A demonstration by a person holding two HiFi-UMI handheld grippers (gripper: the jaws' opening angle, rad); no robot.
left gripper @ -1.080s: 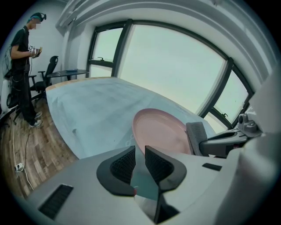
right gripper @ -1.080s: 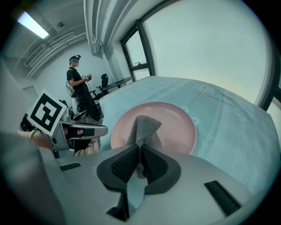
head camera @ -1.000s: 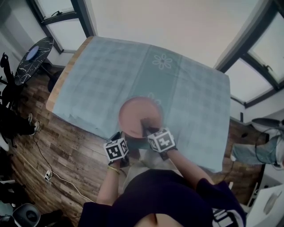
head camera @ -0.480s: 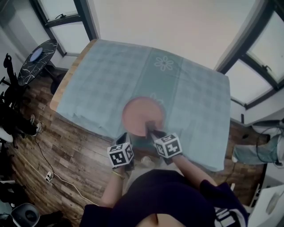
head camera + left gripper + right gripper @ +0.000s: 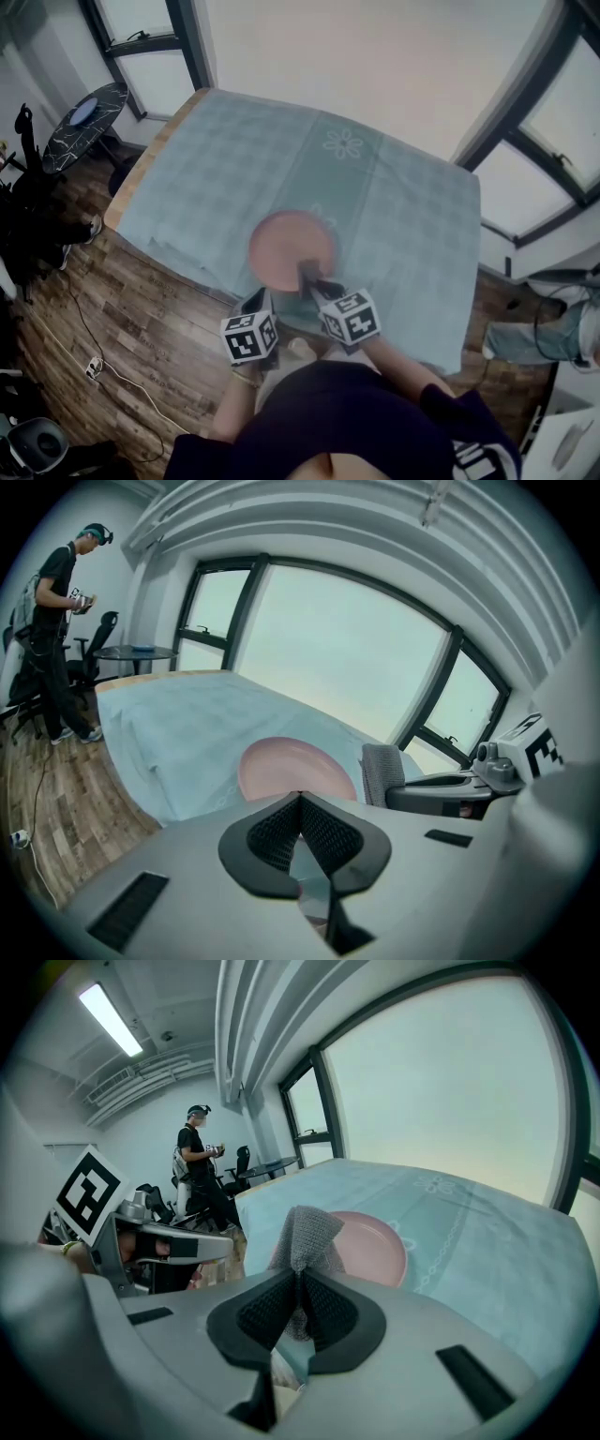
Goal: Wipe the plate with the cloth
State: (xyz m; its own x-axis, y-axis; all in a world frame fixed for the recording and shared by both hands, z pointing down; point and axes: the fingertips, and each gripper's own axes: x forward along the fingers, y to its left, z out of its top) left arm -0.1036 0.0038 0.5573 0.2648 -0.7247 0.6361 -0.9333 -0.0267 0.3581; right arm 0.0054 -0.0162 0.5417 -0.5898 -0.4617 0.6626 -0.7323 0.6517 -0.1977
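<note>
Pink plate (image 5: pixel 291 249) lies flat on the teal-covered worktop (image 5: pixel 403 216), near its front edge. Right hand-held gripper (image 5: pixel 300 1281) is clamped on the grey cloth (image 5: pixel 307 1230), which bunches upright above the jaws by the plate's near rim. Left hand-held gripper (image 5: pixel 300 801) has its jaws pressed together with nothing between them, just short of the plate

a round pink plate (image 5: pixel 292 248) lies flat and bare on the pale blue-green tablecloth (image 5: pixel 412 216), close to the near edge of the bench (image 5: pixel 139 173). a grey knitted cloth (image 5: pixel 307 1232) stands bunched upright, pinched in the right claw (image 5: pixel 300 1288), at the plate's near rim.
</note>
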